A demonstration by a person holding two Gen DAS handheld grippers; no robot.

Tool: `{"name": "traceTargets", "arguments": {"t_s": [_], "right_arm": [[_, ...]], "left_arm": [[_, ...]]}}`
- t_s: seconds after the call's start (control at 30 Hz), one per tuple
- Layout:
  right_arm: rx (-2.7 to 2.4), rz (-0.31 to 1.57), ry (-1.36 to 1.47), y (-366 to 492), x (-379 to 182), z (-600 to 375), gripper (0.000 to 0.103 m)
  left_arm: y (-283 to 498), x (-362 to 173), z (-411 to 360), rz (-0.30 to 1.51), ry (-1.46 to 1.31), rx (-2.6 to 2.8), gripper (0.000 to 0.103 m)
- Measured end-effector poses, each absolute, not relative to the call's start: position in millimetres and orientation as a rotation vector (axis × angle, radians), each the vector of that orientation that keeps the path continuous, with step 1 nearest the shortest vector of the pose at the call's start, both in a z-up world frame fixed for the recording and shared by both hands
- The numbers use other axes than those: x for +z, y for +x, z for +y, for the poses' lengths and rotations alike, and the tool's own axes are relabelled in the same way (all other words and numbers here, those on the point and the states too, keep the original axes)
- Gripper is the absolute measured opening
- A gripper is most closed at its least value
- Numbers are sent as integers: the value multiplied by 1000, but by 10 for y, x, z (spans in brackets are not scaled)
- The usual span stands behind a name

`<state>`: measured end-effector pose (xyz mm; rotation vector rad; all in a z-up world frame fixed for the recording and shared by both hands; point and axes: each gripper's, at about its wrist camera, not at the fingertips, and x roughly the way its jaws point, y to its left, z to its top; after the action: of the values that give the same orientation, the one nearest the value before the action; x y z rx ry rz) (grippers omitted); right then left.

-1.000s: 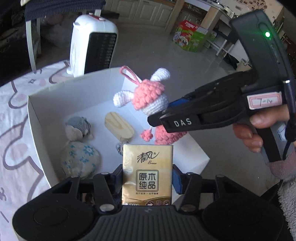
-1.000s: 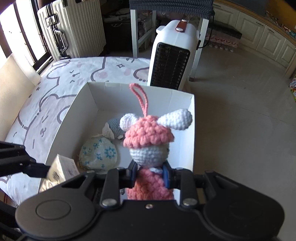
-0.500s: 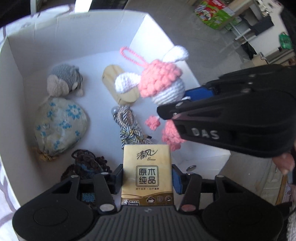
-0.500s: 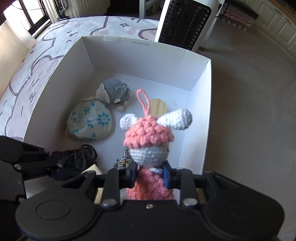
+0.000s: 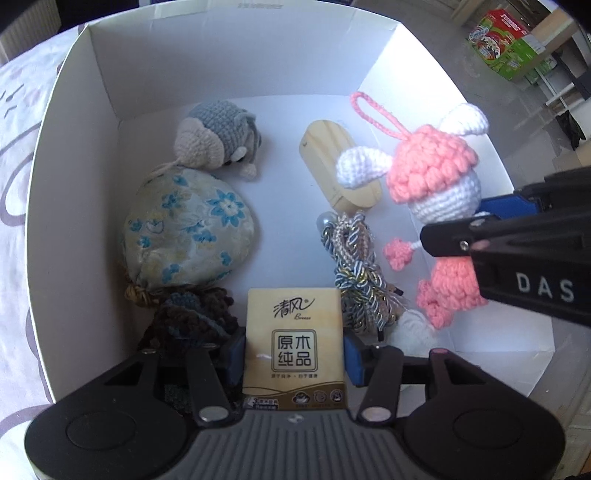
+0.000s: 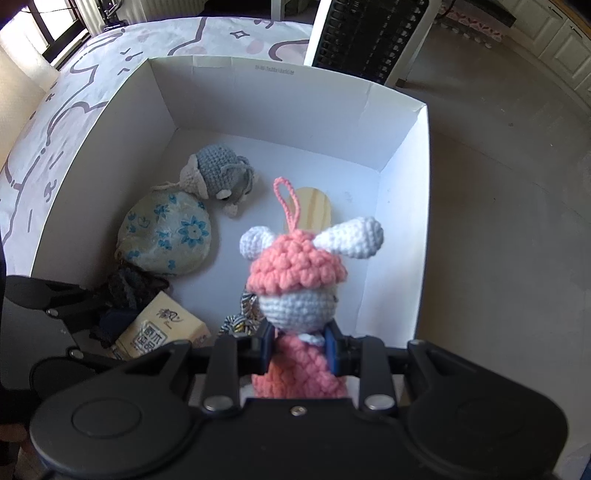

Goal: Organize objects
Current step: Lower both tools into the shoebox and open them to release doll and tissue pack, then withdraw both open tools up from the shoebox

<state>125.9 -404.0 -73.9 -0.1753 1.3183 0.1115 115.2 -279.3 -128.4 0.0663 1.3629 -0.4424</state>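
The left gripper (image 5: pixel 294 363) is clamped on a gold tissue packet (image 5: pixel 295 347), its blue pads pressing the packet's two long sides so that the pack stands upright between them with its printed face toward the camera. The right gripper (image 6: pixel 298 349) is closed just as firmly on a pink crocheted bunny (image 6: pixel 301 280), pinched at the neck and upper body, head and white ears upright above the pads and its pink hanging loop pointing away from the gripper. Both point steeply down into an open white cardboard box (image 5: pixel 229 55), the bunny held near the box's right wall as the left camera sees it, the packet near the front wall. Just left of the packet lies a dark knitted piece (image 5: pixel 192 317), touching it or nearly so; just right of it a bundle of braided cord (image 5: pixel 356 266) lies on the box floor between the two grippers. Beyond the knitted piece sits a floral fabric pouch (image 5: pixel 188 229), and past that, touching its far edge, a grey crocheted animal (image 5: pixel 218 138). Ahead of the cord, partly behind the bunny's ear, lies an oval wooden piece (image 5: pixel 332 162). The box stands on a white cloth with purple cartoon outlines (image 6: pixel 74 92); beyond its far wall stands a heater with a black grille (image 6: pixel 369 33).
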Motion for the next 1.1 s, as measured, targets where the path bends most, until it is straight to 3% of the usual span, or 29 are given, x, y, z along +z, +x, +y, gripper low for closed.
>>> {"name": "traceTargets", "arguments": {"t_s": [0.03, 0.17, 0.37, 0.67, 1.1], "right_arm": [[107, 1321, -175, 1262, -744, -4045, 29], [91, 1334, -153, 1267, -775, -4080, 30], [66, 1331, -116, 1293, -765, -4152, 37], [51, 1280, -57, 1232, -560, -4206, 39], [20, 1077, 73, 802, 126, -4181, 51]], "left_arm": [[1133, -1270, -2824, 1354, 83, -447, 54], [1052, -1153, -2909, 1333, 133, -495, 73], [950, -980, -2922, 1281, 192, -524, 73], [949, -869, -2854, 1262, 179, -518, 73], [956, -141, -2296, 1133, 172, -441, 78]]}}
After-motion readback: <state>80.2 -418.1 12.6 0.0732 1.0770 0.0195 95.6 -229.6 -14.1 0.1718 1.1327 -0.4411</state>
